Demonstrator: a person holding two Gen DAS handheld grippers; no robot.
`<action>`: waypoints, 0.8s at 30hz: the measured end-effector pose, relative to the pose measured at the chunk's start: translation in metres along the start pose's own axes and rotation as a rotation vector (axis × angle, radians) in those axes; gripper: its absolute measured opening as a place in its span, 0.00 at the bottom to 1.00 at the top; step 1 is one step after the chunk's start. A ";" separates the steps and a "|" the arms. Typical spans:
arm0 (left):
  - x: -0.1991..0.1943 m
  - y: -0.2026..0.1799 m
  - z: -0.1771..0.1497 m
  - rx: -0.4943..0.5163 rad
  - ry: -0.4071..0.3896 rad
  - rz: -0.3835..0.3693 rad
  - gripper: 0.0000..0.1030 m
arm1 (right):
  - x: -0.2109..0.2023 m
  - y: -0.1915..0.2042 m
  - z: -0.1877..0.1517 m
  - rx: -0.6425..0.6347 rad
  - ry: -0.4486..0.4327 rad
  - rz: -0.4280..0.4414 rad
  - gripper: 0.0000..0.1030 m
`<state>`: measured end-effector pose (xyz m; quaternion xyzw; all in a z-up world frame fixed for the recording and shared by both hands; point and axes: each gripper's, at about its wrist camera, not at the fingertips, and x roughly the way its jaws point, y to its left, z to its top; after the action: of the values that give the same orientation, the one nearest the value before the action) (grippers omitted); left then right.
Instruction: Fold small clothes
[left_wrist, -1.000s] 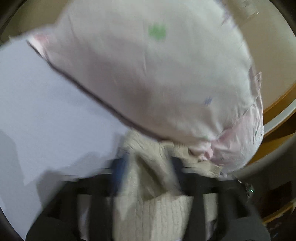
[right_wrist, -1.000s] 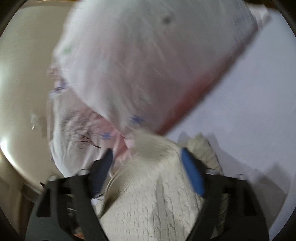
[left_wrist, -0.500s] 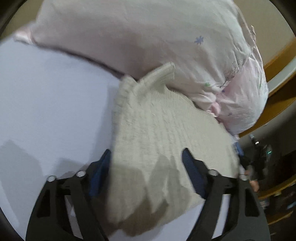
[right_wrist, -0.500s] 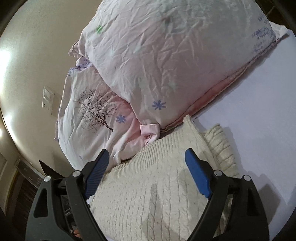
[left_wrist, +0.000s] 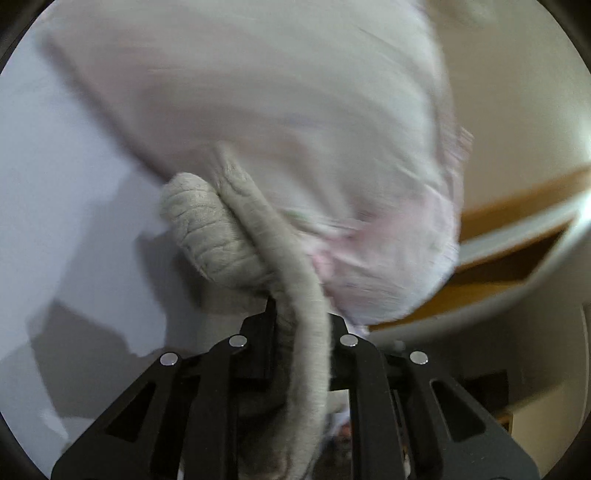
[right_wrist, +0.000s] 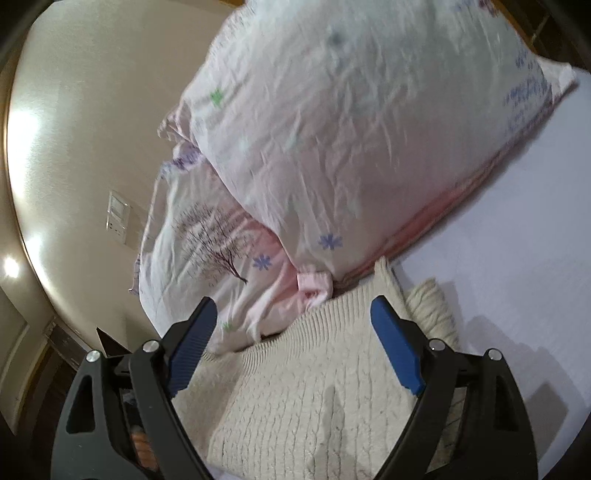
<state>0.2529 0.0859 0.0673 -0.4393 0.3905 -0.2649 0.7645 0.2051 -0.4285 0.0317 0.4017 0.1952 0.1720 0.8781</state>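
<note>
A cream cable-knit sweater (right_wrist: 314, 398) lies folded on the white bed sheet (right_wrist: 535, 258), its far edge against the pink pillows. My right gripper (right_wrist: 293, 325) is open and empty just above the sweater. My left gripper (left_wrist: 295, 314) is shut on a fold of the same sweater (left_wrist: 303, 332), which runs up between its black jaws; a ribbed cuff (left_wrist: 207, 229) bunches beyond the fingertips. The left wrist view is motion-blurred.
Two pink floral pillows (right_wrist: 351, 129) lean at the bed head; they also fill the left wrist view (left_wrist: 277, 110). A beige wall with a light switch (right_wrist: 118, 218) is at the left. A wooden bed frame edge (left_wrist: 517, 221) shows at the right.
My left gripper was open over the flat sweater half a second ago; now it has shut on a fold and lifted it. My right gripper stays open and has moved little.
</note>
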 end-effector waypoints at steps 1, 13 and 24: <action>0.014 -0.019 -0.006 0.020 0.016 -0.039 0.15 | -0.004 0.000 0.003 -0.012 -0.015 -0.010 0.82; 0.231 -0.107 -0.116 0.175 0.541 -0.195 0.17 | -0.041 -0.047 0.038 0.100 -0.040 -0.099 0.95; 0.112 -0.027 -0.071 0.214 0.223 0.221 0.63 | 0.028 -0.048 0.011 0.108 0.382 -0.174 0.98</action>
<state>0.2539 -0.0437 0.0286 -0.2779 0.4882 -0.2662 0.7833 0.2414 -0.4528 -0.0043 0.3900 0.4010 0.1578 0.8138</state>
